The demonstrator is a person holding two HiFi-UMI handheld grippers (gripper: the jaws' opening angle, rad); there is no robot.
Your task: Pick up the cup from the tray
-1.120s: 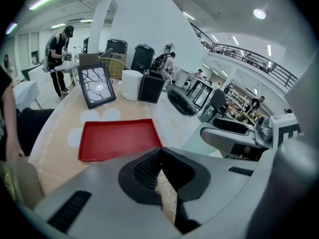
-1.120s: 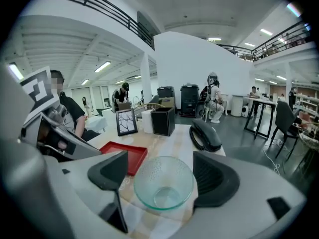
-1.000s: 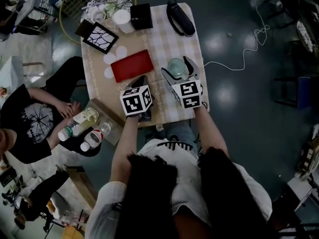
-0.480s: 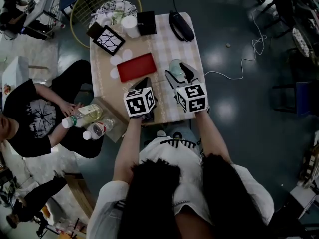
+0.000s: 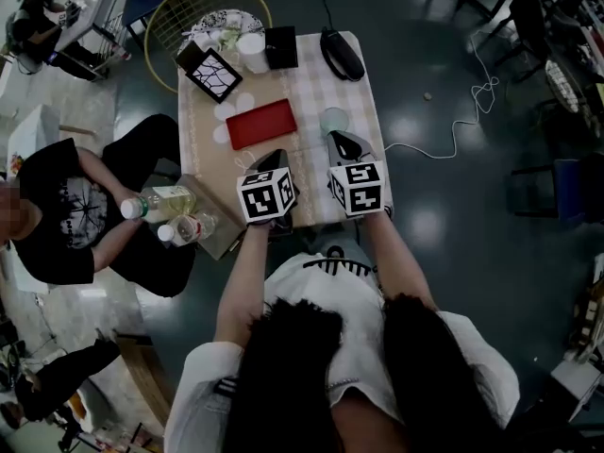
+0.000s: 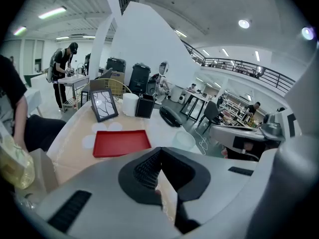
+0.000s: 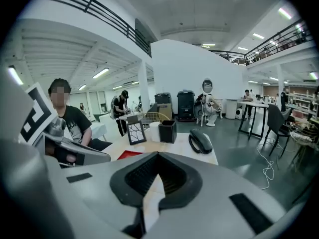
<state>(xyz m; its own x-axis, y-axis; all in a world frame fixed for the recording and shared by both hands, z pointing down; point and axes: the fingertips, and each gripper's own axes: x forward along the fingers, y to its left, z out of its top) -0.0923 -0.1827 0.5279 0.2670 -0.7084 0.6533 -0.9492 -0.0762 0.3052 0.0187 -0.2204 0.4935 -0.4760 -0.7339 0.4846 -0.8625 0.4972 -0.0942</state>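
Note:
A translucent cup (image 5: 333, 121) stands on the checked tablecloth just right of the empty red tray (image 5: 260, 124); the left gripper view shows the same cup (image 6: 185, 140) right of that tray (image 6: 121, 143). My right gripper (image 5: 340, 142) is shut and empty, its tips a little short of the cup on the near side. In its own view the right gripper (image 7: 152, 183) has jaws pressed together and the cup is hidden. My left gripper (image 5: 269, 161) is also shut with nothing in it, hovering near the tray's front edge, and its jaws meet in the left gripper (image 6: 159, 183) view.
At the table's far end stand a picture frame (image 5: 209, 72), a white roll (image 5: 252, 52), a black box (image 5: 281, 45) and a black telephone (image 5: 342, 53). White coasters (image 5: 231, 111) lie left of the tray. A person sits at left holding bottles (image 5: 160, 203). A wire basket (image 5: 203, 12) lies beyond.
The right gripper's jaws went from wide open beside the cup to shut, and it drew back toward me. The cup stays on the cloth. The left gripper barely moved.

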